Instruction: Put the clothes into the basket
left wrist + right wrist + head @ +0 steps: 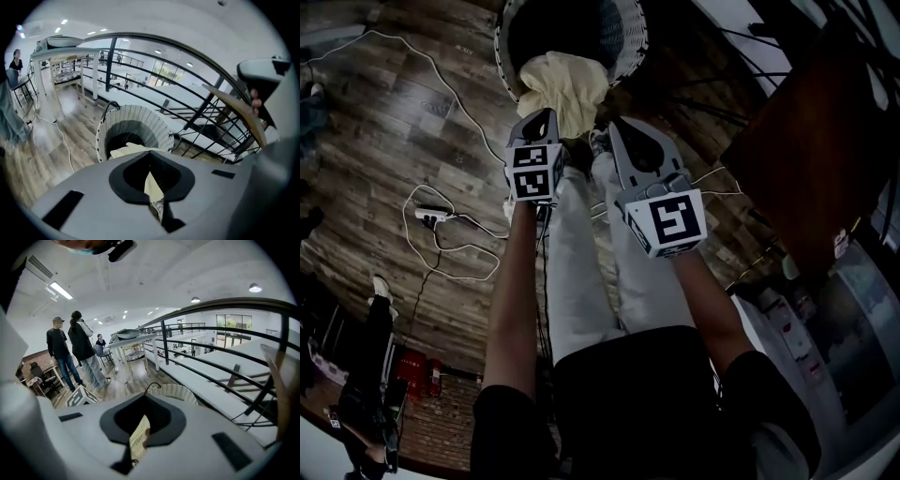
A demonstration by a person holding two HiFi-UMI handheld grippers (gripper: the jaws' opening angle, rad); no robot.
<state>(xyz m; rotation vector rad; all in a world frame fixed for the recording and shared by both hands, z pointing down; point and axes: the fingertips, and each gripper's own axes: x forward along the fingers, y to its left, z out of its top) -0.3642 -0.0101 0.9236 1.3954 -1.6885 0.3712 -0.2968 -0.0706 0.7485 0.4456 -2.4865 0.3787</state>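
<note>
A white woven basket (508, 58) with a dark inside stands on the wooden floor ahead of me. A pale yellow cloth (567, 86) is bunched over its near rim. My left gripper (541, 116) and right gripper (614, 124) hang side by side just on the near side of that rim, both touching the cloth. In the left gripper view the jaws (150, 161) are shut on a strip of the cloth (153, 188), with the basket (140, 117) beyond. In the right gripper view the jaws (144, 404) are likewise shut on a fold of cloth (139, 439), and the basket (177, 392) is just past them.
A white power strip and its cord (436, 216) lie on the floor to the left. A black railing (187, 84) runs behind the basket, and a dark brown tabletop (806, 141) is at the right. Two people (79, 350) stand further back by tables.
</note>
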